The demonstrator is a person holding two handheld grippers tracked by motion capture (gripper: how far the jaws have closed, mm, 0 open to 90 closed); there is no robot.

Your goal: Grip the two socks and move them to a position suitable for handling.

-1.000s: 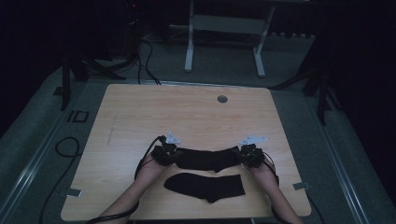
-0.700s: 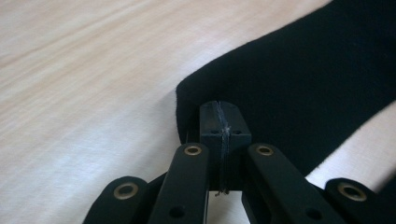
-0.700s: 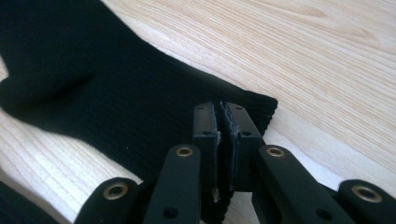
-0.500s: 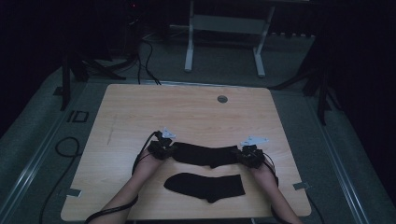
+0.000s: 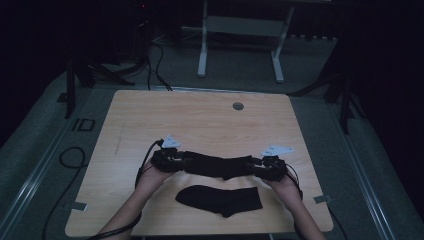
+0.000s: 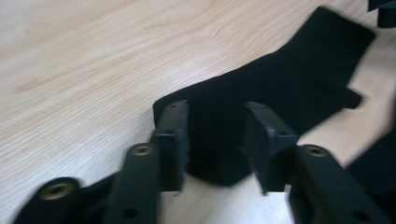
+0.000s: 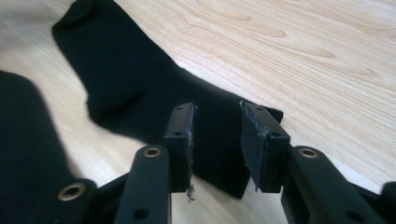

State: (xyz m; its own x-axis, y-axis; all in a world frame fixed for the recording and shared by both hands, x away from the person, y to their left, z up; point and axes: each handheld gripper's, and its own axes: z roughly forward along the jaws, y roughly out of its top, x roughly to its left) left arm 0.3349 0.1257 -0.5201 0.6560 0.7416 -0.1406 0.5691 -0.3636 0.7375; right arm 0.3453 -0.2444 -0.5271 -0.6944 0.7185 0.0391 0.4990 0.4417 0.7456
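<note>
**Both grippers let go of the far sock**

Two black socks lie on the light wooden table (image 5: 150, 120). The farther sock (image 5: 217, 164) stretches flat between the two grippers; the nearer sock (image 5: 220, 199) lies just in front of it, close to the table's front edge and apart from both tools.

The left gripper (image 5: 176, 159) sits at one end of the farther sock, the right gripper (image 5: 260, 167) at the other. In the left gripper view the jaws have just been opening: they stand spread, with the sock's end (image 6: 219, 154) lying on the wood between them and gaps showing at the pads. The right gripper view gives the same picture: jaws parted after opening, the sock's other end (image 7: 217, 149) between them, unpinched and resting on the table.

A round grommet (image 5: 238, 106) sits near the table's far edge.
</note>
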